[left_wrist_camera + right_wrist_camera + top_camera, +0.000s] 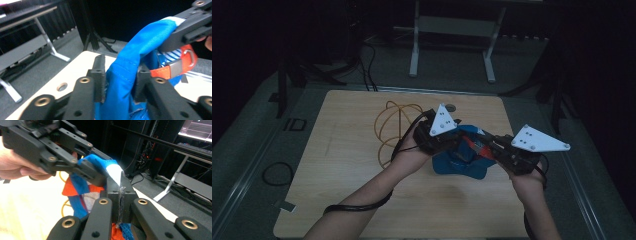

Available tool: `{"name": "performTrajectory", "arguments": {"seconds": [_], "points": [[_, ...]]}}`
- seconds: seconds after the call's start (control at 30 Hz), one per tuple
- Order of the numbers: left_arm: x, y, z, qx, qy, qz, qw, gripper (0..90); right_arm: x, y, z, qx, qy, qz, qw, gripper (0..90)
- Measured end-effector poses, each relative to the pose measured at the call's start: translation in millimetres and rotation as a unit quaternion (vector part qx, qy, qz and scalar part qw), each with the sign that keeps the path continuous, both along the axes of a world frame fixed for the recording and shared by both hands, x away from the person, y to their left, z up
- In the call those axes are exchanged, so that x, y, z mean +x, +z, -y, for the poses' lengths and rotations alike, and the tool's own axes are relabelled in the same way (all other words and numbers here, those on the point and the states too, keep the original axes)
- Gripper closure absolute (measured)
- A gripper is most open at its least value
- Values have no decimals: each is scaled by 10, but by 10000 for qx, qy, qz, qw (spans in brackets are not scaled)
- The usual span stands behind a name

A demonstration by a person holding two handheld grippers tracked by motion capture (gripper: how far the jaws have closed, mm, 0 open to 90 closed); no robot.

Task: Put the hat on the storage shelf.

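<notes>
A blue cloth bag with an orange strap and a metal buckle hangs between my two grippers over the middle of the wooden table. My left gripper comes at it from the left. In the left gripper view a bunched fold of the blue cloth sits between the jaws, and both pads press on it. My right gripper holds the bag from the right. Its jaws are shut on a thin edge of the cloth.
An orange cable lies looped on the table behind the left hand. A small round fitting sits near the table's far edge. A metal stand stands on the floor beyond. A black cable ring lies on the floor at left.
</notes>
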State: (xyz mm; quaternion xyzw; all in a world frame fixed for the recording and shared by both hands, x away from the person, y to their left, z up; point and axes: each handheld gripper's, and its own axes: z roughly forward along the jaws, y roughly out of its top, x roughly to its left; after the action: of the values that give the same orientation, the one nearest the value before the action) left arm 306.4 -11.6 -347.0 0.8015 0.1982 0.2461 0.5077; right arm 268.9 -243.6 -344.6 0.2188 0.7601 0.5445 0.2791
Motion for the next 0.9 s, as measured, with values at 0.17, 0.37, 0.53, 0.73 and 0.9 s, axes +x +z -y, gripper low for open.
{"name": "performTrajectory", "arguments": {"seconds": [0.17, 0.37, 0.53, 0.73, 0.9], "points": [[10, -28, 65, 161, 58, -27, 9999, 879, -9, -17, -28, -68, -43, -9, 10000, 890], [-9, -20, 68, 103, 137, 156, 9997, 890, -19, -61, -10, 95, -57, -74, 9999, 886], [-40, 24, 63, 32, 92, 286, 9995, 891, -53, -46, 4, 151, -21, -101, 9998, 861], [-77, 72, -11, -16, 29, 431, 9991, 892, -160, 1, 49, 287, 199, -127, 9993, 768], [-61, 80, -56, -94, -51, 411, 9991, 891, -273, 18, 126, 359, 361, -156, 9986, 610]]}}
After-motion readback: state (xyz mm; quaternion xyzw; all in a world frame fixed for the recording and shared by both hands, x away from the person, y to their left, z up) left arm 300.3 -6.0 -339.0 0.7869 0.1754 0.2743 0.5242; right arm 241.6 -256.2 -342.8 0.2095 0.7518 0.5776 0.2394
